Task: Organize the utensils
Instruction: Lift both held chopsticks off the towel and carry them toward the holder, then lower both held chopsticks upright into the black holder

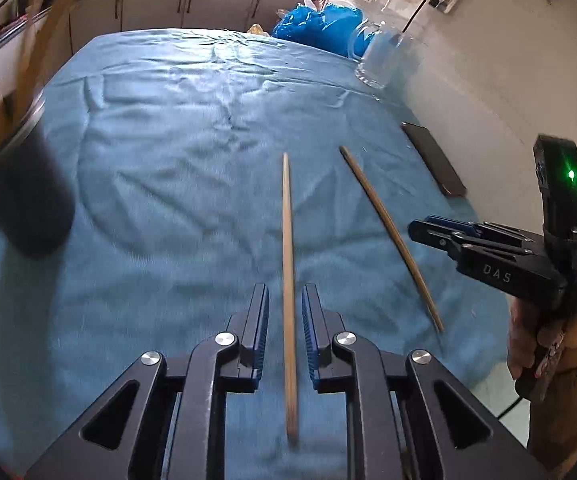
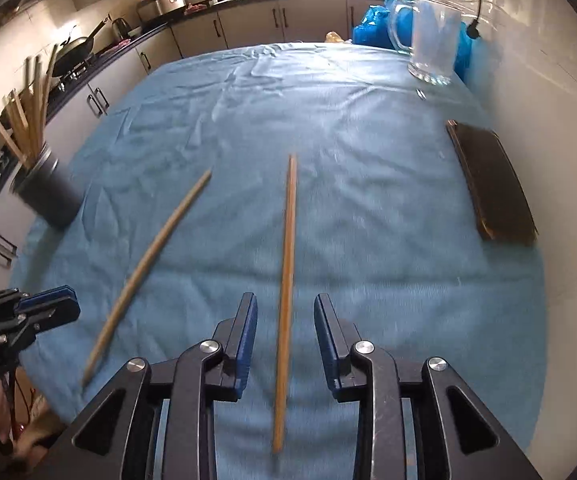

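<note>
Two wooden chopsticks lie flat on the blue cloth covering the counter [image 2: 368, 160], well apart from each other. The left chopstick [image 1: 288, 280] runs lengthwise away from the left gripper [image 1: 285, 332], near end between its fingers; the right chopstick [image 2: 286, 300] does the same under the right gripper [image 2: 285, 344]. In the left wrist view they diverge slightly toward the far ends, the right chopstick angled off toward the wall side. Likely light, stiff, thin and smooth, so prone to roll or pivot in a pinch; best taken a little in from the near end, fingers across the long axis. Left fingers stand narrowly apart with the stick in the gap, blue pads not pressing on it; right fingers a bit wider, also clear of their stick. Neither stick is held. A dark cylindrical holder [image 2: 46, 196] already bristling with chopsticks stands at the counter's left edge, probably the destination. Further out: a glass mug [image 2: 432, 40] at the far right, a dark phone-like slab [image 2: 492, 184] by the wall, a blue plastic bag [image 1: 312, 24] behind, kitchen cabinets beyond.
</note>
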Action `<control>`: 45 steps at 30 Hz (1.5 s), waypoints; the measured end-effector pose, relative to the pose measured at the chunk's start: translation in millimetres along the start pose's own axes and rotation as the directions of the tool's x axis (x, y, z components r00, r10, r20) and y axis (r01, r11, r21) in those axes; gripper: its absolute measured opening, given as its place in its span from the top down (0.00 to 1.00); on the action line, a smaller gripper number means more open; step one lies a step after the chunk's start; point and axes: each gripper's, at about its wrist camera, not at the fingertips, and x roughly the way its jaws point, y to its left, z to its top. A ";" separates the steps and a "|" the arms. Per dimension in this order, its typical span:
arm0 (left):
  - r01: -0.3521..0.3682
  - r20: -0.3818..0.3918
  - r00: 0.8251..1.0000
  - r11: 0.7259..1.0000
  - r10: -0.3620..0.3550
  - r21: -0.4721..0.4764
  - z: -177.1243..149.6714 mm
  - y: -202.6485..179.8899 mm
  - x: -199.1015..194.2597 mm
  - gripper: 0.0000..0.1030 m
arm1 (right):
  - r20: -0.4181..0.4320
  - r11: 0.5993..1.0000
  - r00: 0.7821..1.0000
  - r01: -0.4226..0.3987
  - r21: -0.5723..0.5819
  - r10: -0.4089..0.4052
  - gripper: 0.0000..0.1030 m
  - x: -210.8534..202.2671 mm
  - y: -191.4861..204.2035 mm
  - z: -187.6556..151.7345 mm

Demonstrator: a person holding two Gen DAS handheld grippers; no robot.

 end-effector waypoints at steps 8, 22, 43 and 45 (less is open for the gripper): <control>-0.058 -0.082 0.995 0.998 0.057 -0.009 50.3 -7.7 69.4 0.85 | -0.070 1.000 0.997 0.020 0.005 -0.020 0.72 62.5 -7.8 59.7; -0.084 -0.078 0.993 0.996 0.086 0.032 78.6 -12.0 87.8 0.85 | -0.079 0.995 0.993 0.081 -0.062 -0.086 0.83 89.8 0.9 96.6; -0.031 0.225 0.974 0.997 0.016 0.065 40.2 -31.4 -26.7 0.95 | 0.278 0.999 0.961 0.005 0.054 -0.020 0.93 -22.2 -2.3 68.8; -0.044 0.250 0.968 0.996 0.024 0.075 33.8 -31.9 -37.3 0.95 | 0.316 0.999 0.948 0.006 0.047 -0.021 0.93 -36.4 1.7 61.8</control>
